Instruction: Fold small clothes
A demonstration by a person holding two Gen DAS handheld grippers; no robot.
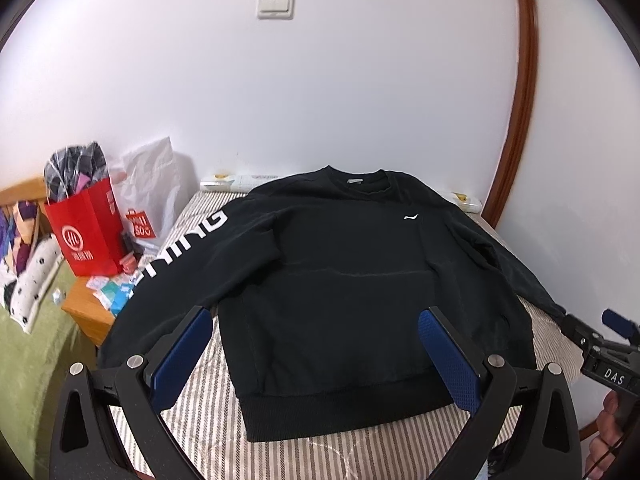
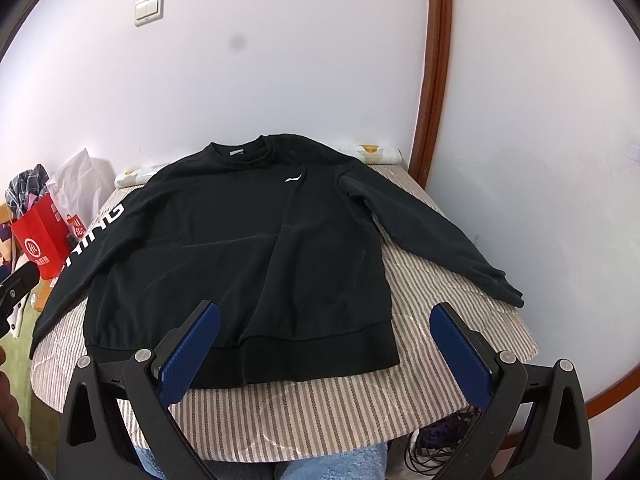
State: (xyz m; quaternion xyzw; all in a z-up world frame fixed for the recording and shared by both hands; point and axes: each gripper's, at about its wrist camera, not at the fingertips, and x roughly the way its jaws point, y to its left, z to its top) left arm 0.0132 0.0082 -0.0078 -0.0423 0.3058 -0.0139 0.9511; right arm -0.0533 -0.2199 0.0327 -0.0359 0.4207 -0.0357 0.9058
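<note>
A: While the left gripper is held with its blue pads spread wide, what is seen between them?

B: The lower body and ribbed hem of a black sweatshirt are framed there, just ahead of the tips; nothing is gripped. The garment is laid flat, front up, on a striped table cover.

A: And the right gripper?

B: Its pads are likewise parted and empty. It is held above the near table edge, with the hem's right corner lying between the pads and the plain sleeve stretched out beyond the right pad.

A: Farther out?

B: The lettered sleeve is draped over the table's left edge. A red paper bag and a white plastic bag are set beside it, against the white wall.
</note>
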